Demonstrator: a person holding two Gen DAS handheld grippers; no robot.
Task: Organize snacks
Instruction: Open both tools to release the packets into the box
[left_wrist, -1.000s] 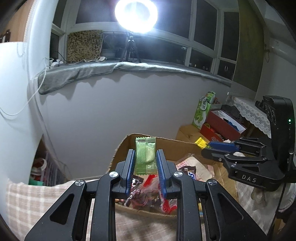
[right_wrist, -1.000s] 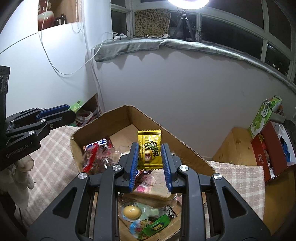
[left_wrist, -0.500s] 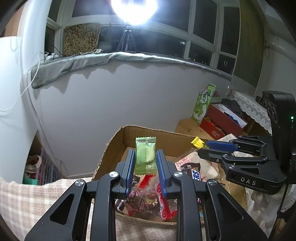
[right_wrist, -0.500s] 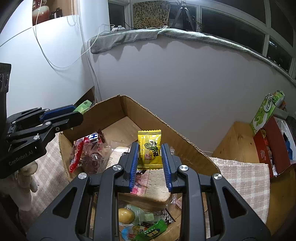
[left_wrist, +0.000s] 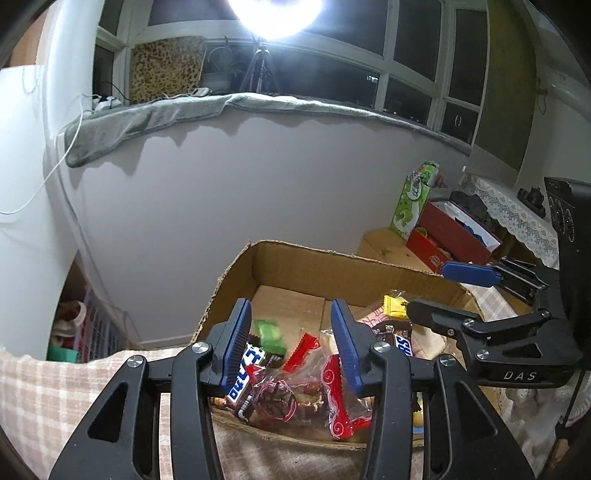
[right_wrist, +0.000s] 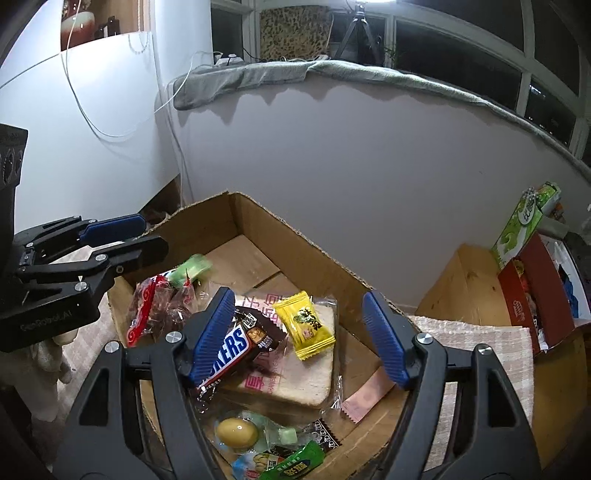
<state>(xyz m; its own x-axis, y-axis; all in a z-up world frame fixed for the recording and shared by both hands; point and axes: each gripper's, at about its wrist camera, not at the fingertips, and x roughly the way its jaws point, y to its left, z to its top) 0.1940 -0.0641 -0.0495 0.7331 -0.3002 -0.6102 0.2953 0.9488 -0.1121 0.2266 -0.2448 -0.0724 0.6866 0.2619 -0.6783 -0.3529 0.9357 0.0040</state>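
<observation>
Careful, with left gripper (left_wrist: 291, 310) and right gripper (right_wrist: 297, 299) both spread wide and empty above the box (left_wrist: 314, 273), green snack (left_wrist: 271, 334) and yellow snack (right_wrist: 308, 325) lying loose inside, easy to bump grippers together or knock packs out by reaching in fast.

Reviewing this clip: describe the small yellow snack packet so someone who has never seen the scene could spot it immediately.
Find the open cardboard box on the checked cloth, below the window wall. Inside, a wrapped slice of bread lies flat, and the yellow packet rests on top of it, beside the Snickers bar. It is the only all-yellow wrapper there, with crimped ends and a dark green print.
</observation>
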